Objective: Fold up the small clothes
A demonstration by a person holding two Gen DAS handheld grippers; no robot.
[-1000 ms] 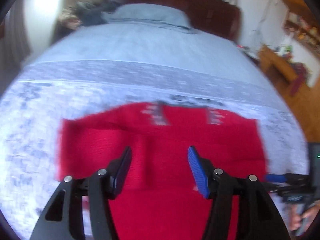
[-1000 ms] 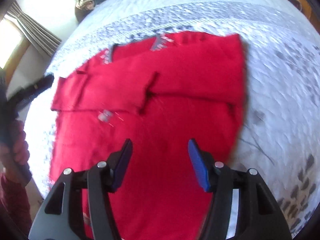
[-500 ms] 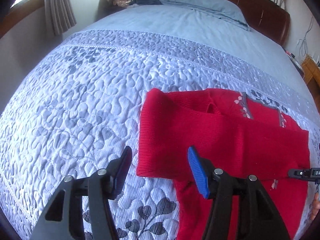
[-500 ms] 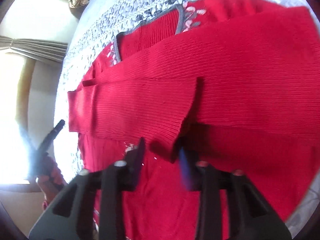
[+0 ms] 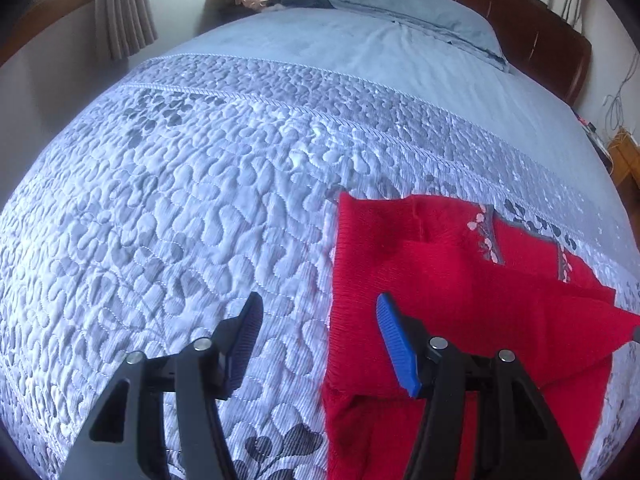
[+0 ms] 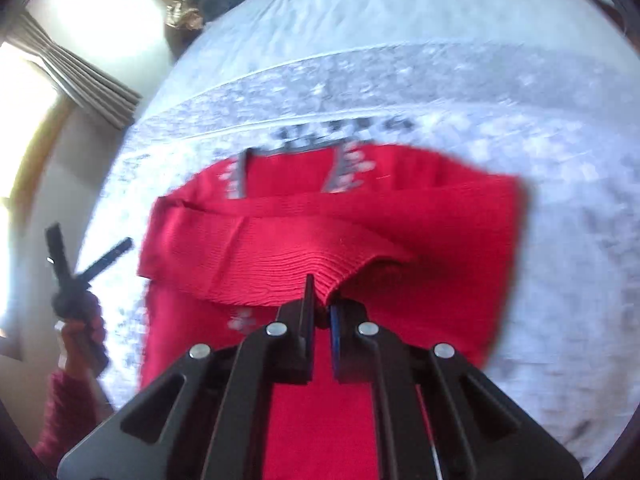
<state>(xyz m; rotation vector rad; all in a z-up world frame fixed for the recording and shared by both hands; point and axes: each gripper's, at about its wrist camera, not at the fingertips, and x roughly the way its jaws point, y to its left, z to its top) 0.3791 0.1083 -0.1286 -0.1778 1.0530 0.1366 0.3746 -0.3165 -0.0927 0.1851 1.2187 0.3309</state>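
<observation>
Indoors, a red sweater lies on a bed's quilted blue-grey bedspread, a pillow by the dark headboard and curtains at the window. Right gripper is clamped on a sleeve cuff; left gripper hovers spread apart at the sweater's edge.
</observation>
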